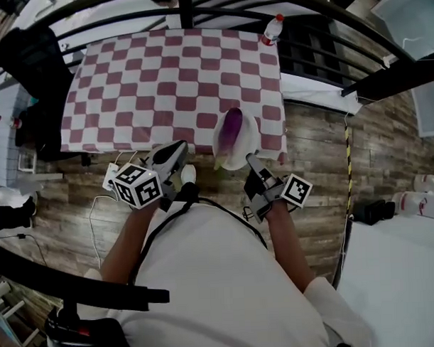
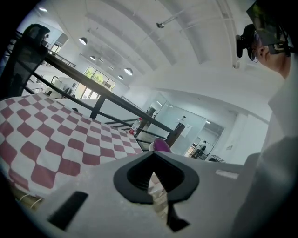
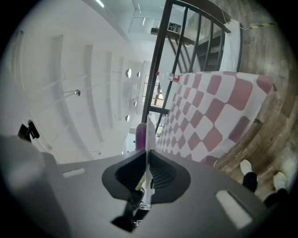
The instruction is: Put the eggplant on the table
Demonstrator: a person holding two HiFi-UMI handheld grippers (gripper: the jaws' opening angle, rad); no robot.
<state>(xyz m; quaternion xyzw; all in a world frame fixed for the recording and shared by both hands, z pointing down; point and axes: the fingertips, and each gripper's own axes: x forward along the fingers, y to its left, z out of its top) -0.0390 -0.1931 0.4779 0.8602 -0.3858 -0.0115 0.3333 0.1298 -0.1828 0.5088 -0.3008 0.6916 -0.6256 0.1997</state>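
My right gripper [image 1: 251, 161] is clamped on the near rim of a white plate [image 1: 251, 138]. In the right gripper view the plate [image 3: 149, 135] stands edge-on as a thin white blade pinched between the two jaws of that gripper [image 3: 146, 179].

The eggplant [image 1: 232, 128] lies on the plate, purple, with its green stem end pointing towards me. From the head view the plate sits over the near right edge of the table [image 1: 128, 80], which is covered in a red-and-white checked cloth. I cannot tell whether the plate rests on the cloth or hangs just above it. The eggplant [image 3: 140, 135] shows in the right gripper view as a purple tip just beside the plate's rim.

My left gripper [image 1: 175, 155] is at the table's near edge, left of the plate and apart from it. Its own view shows the left gripper [image 2: 154, 179] with jaws drawn together on nothing, and the eggplant [image 2: 161, 145] peeks over them.

A red-capped bottle [image 1: 272, 29] stands at the table's far right corner.
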